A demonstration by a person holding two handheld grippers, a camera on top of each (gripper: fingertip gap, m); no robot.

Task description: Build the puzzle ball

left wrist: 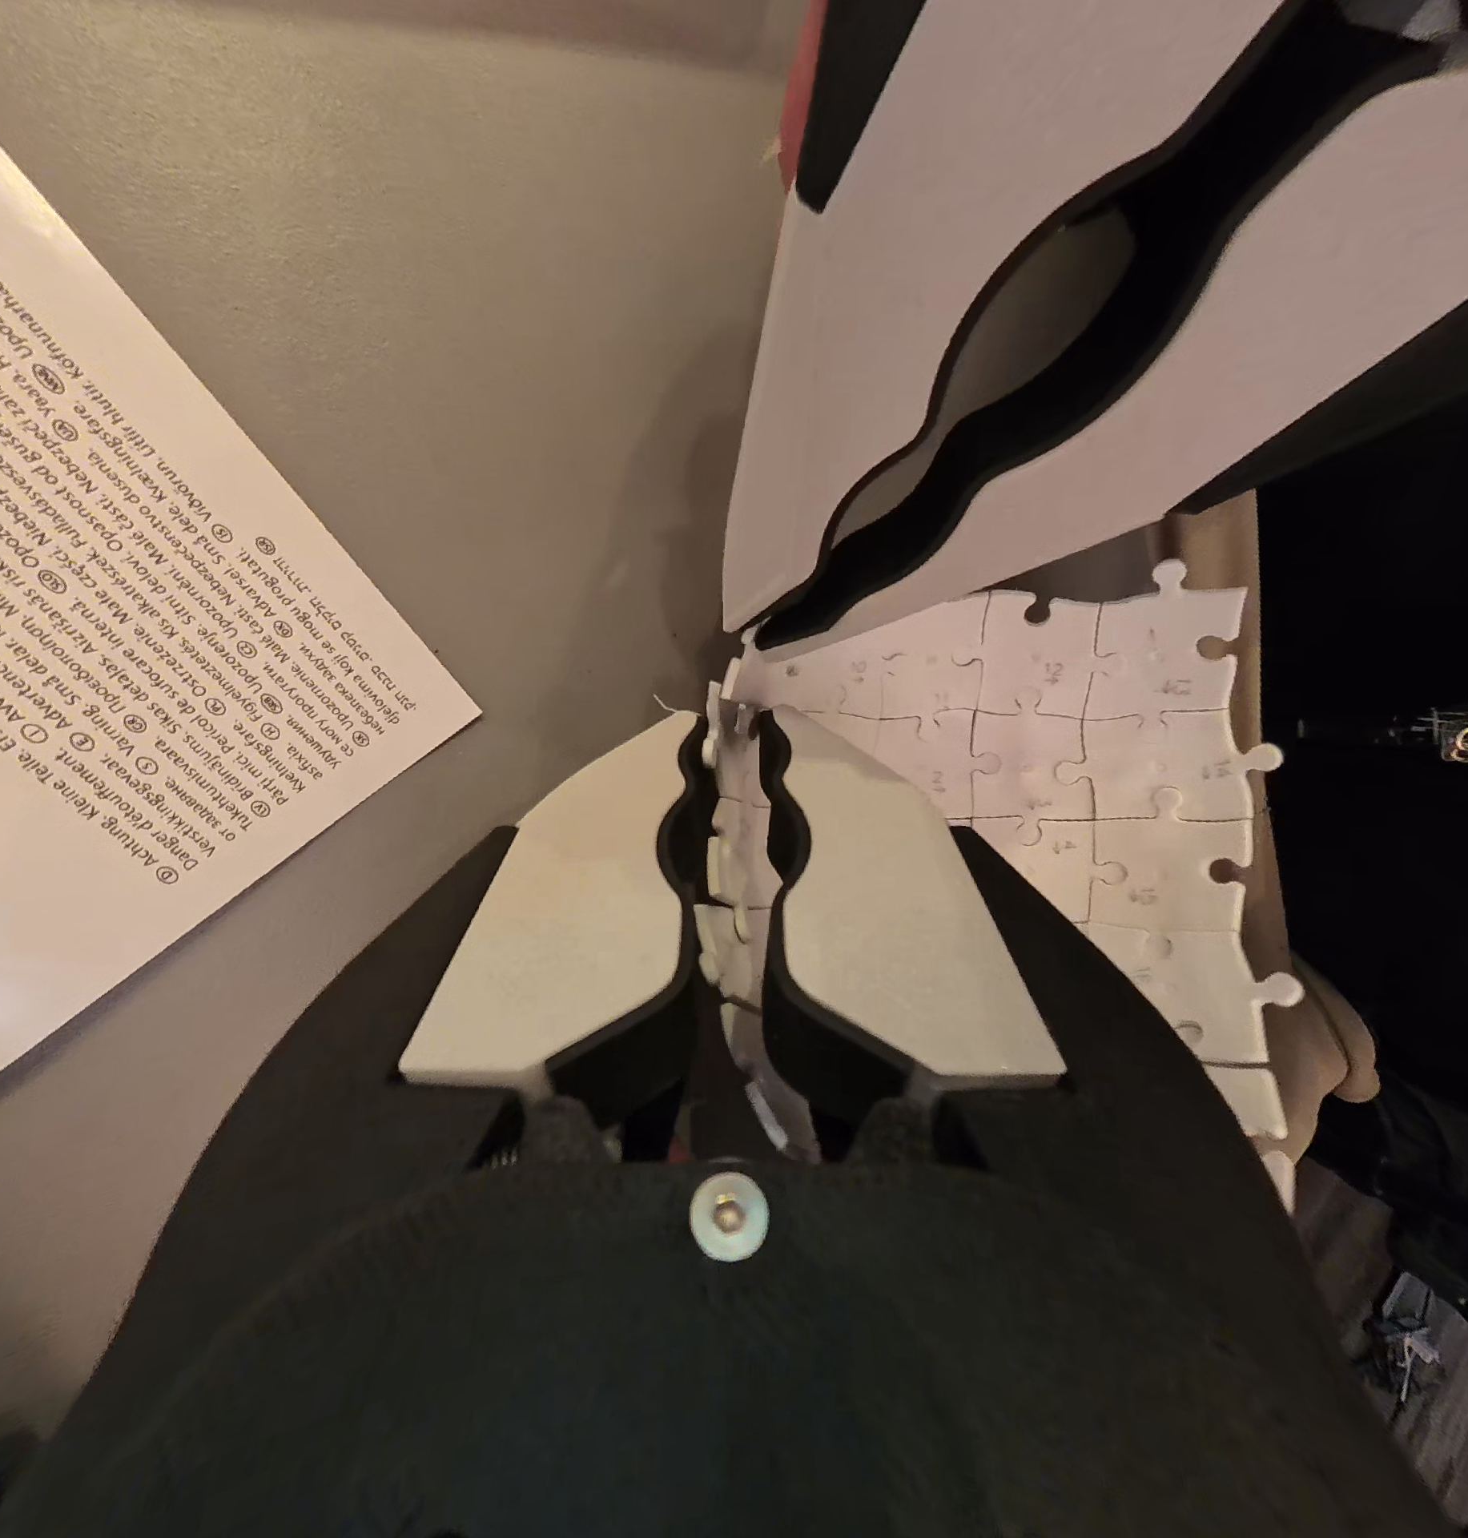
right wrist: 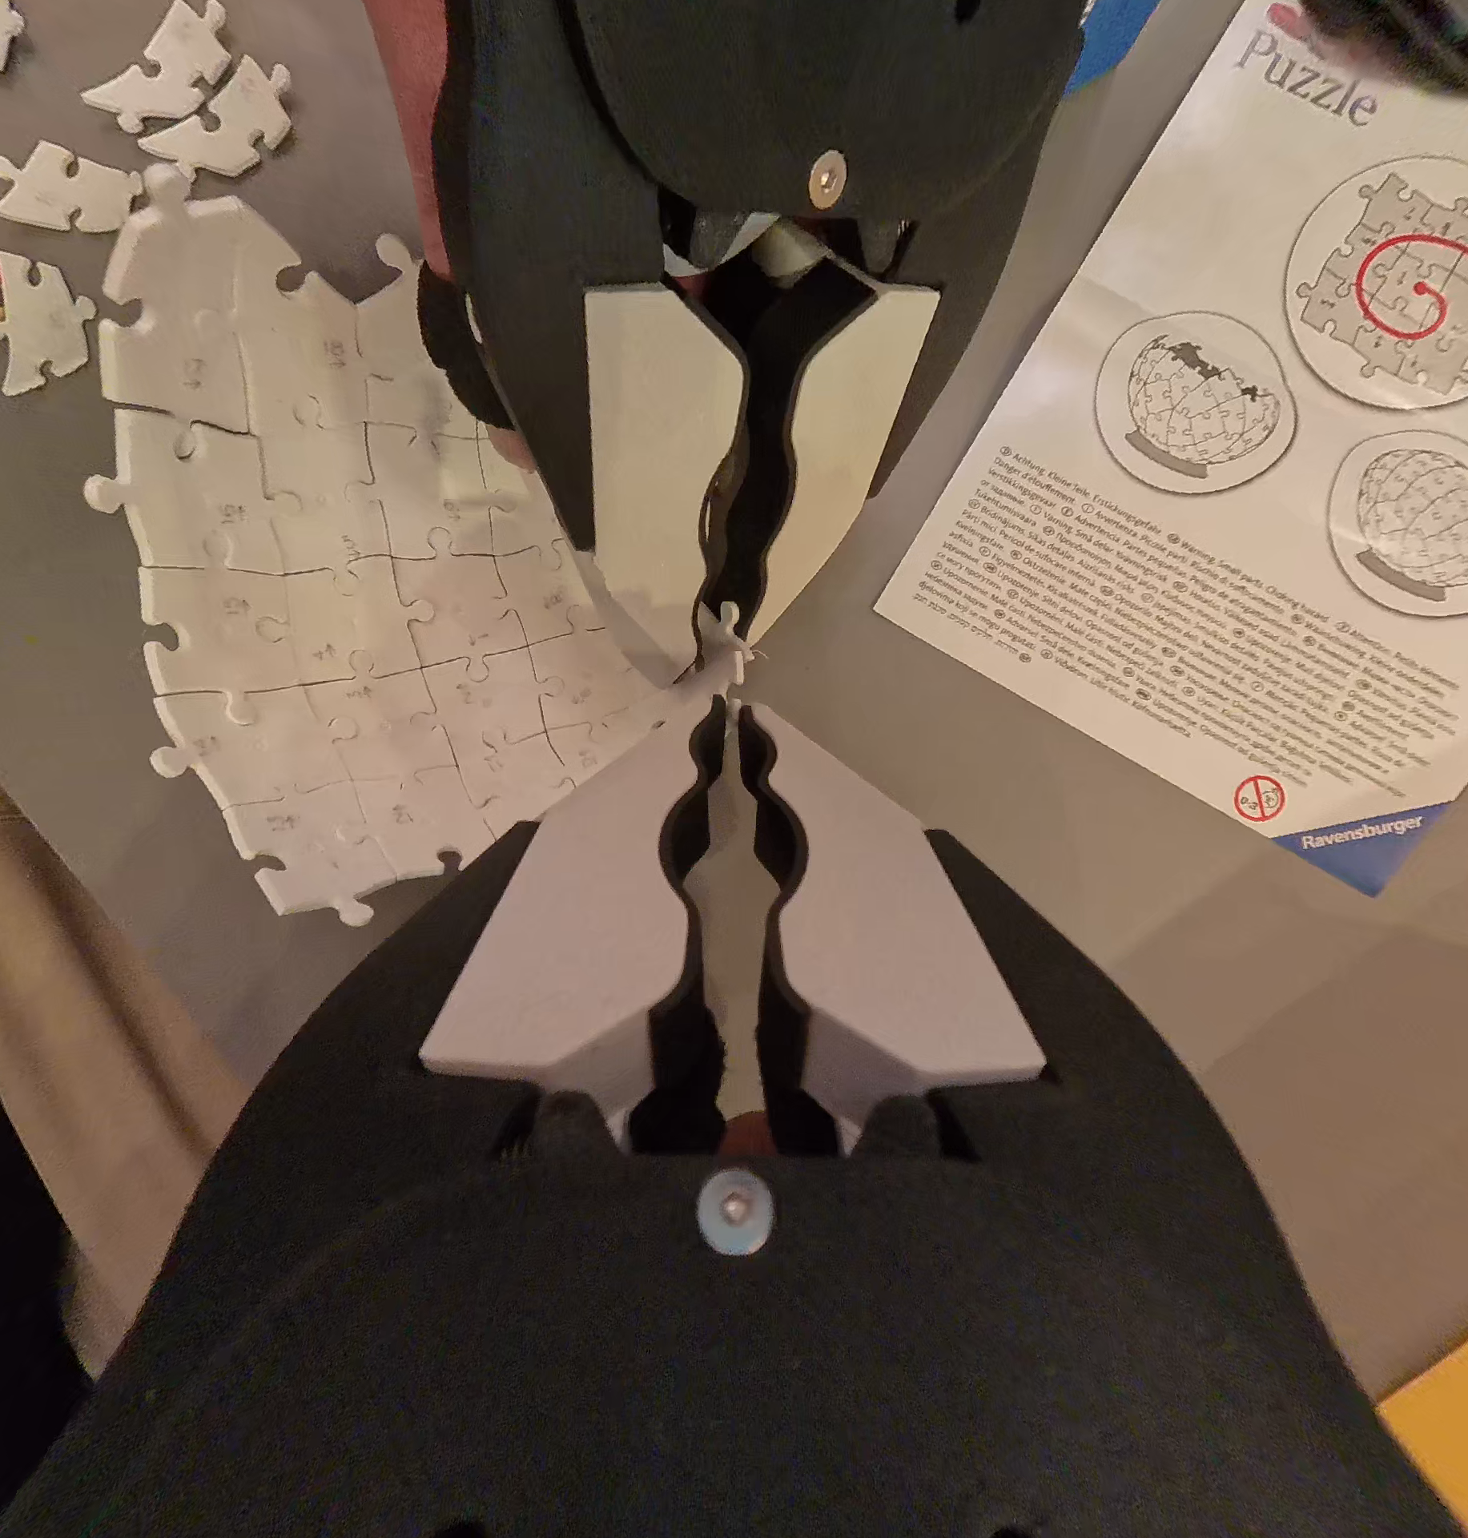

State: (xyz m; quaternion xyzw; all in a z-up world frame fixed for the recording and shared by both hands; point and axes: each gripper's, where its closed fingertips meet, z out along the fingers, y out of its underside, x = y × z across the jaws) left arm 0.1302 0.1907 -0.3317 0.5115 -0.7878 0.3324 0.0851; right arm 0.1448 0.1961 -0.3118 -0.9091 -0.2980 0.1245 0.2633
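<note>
Loose pieces [right wrist: 185,100] sit far left on the bench [right wrist: 1005,874], then the big joined sheet [right wrist: 314,566], its white backs up and its near corner lifted. Both tongs meet at that corner: left tongs [left wrist: 732,732] clamped on the sheet's edge, right tongs [right wrist: 729,732] pinched on a thin white piece or the same edge, can't tell which. Leaflet [right wrist: 1213,516] lies off to the right. My worry: the sheet hangs from one corner, so a twist or tug there could pop the seams, and there's already a gap near the top left.
</note>
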